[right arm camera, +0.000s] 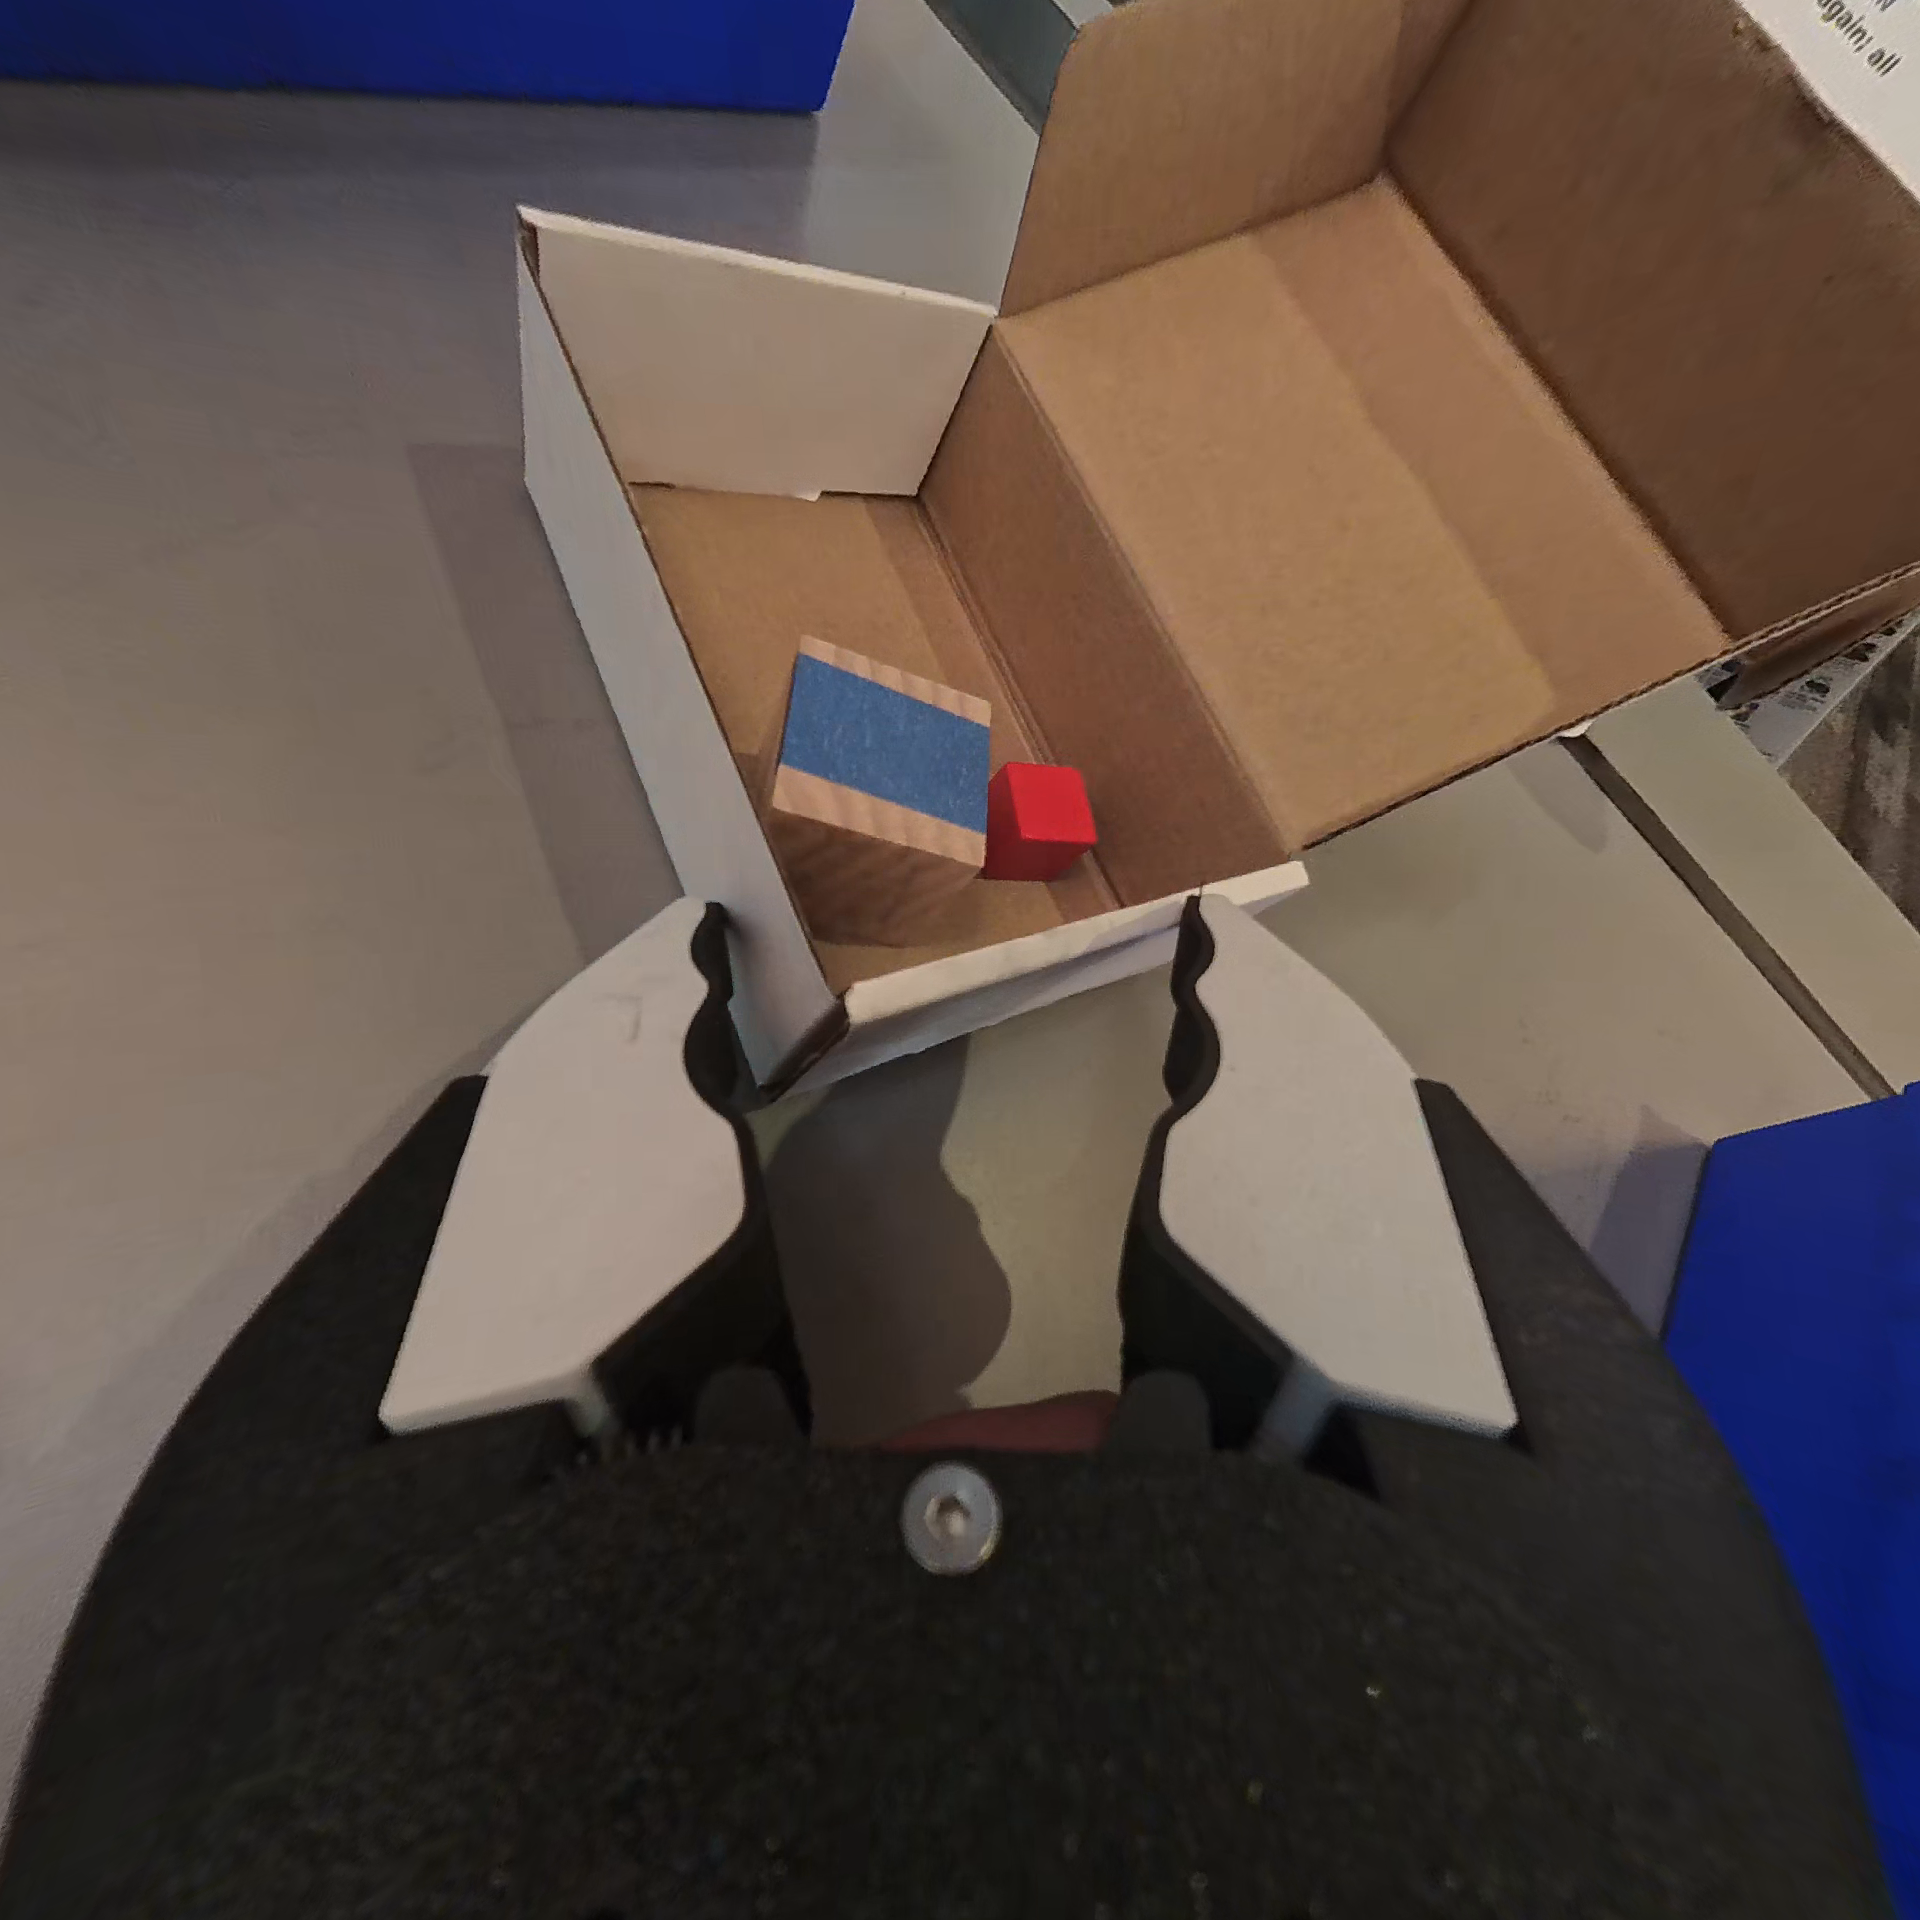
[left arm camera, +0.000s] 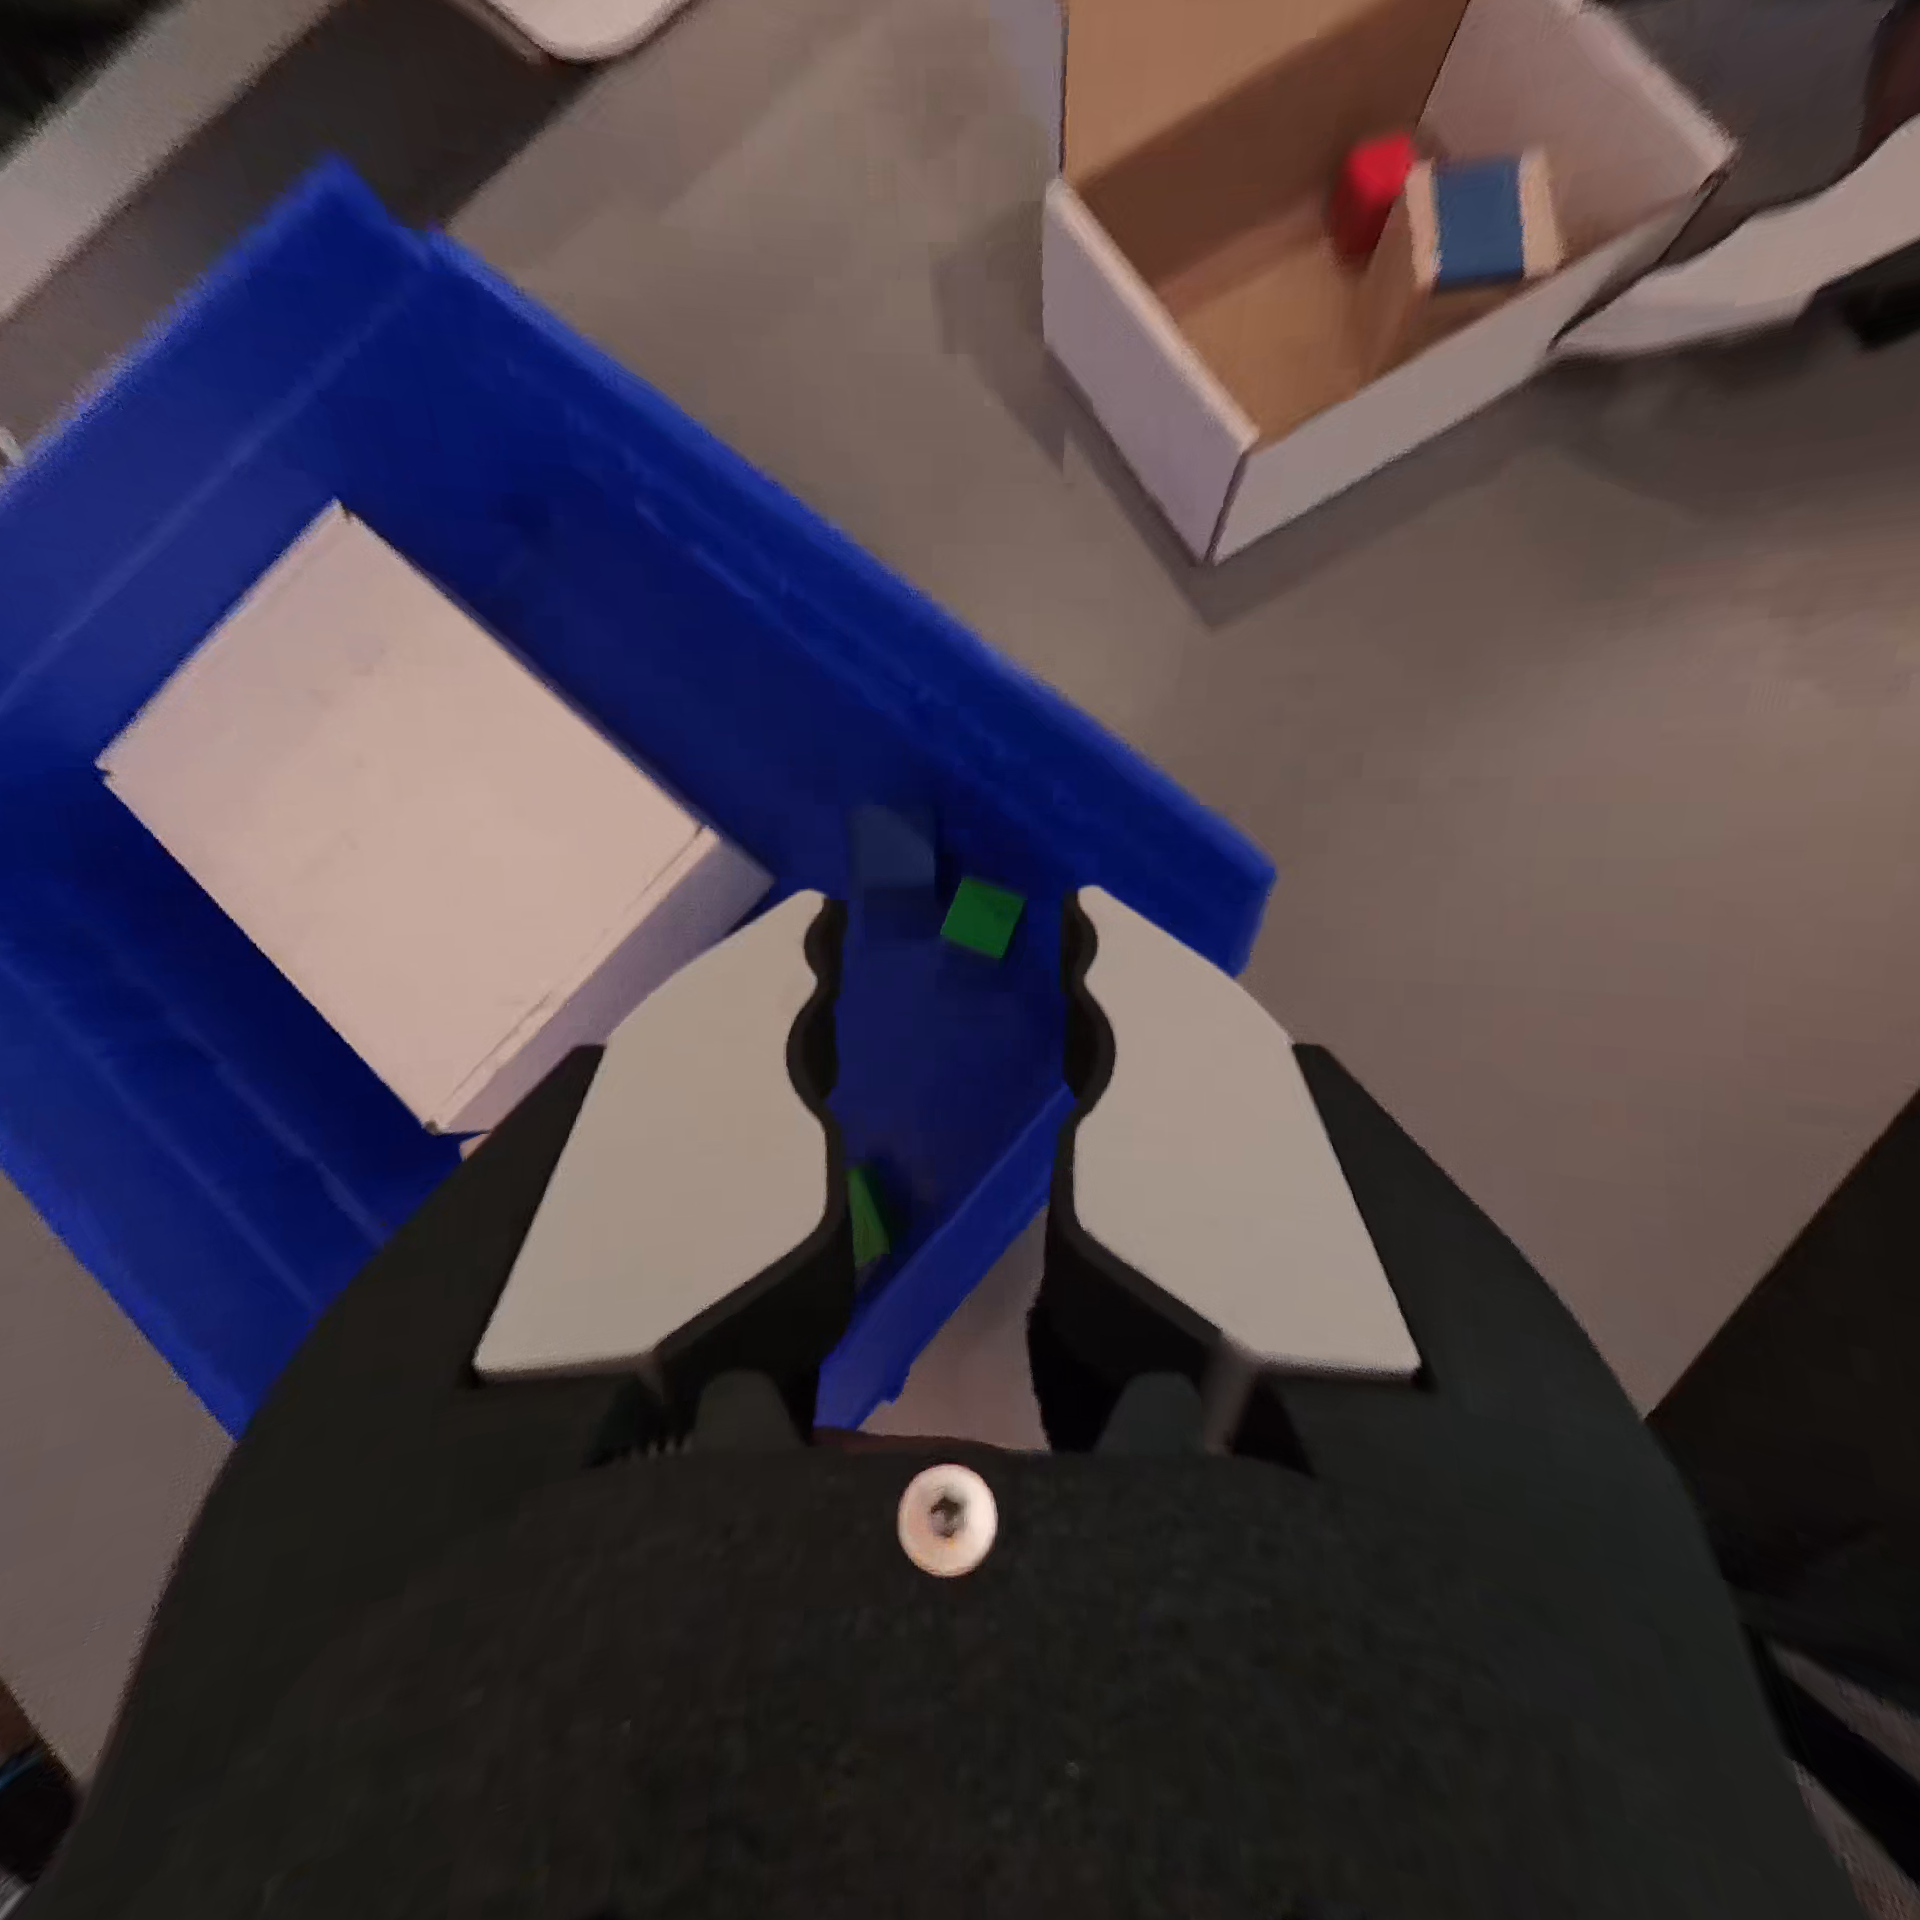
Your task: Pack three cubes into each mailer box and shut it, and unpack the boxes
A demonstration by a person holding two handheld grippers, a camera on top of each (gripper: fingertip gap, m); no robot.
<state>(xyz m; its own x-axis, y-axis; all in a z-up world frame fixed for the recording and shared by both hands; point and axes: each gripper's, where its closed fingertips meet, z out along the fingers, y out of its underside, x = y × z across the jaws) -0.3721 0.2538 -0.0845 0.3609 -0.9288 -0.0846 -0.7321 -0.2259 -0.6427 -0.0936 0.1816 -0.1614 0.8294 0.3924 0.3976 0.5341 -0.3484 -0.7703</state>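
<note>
Open mailer box [right arm camera: 748,353], two cubes [right arm camera: 883,769] inside

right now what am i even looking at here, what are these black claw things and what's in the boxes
Those are two handheld grippers, each carrying its own camera that looks along its jaws. The left gripper hangs open and empty over a blue bin holding a closed white box and loose green cubes. The right gripper, also open and empty, faces an open mailer box on the grey table. Inside are a blue-striped wooden block and a red cube.
</note>
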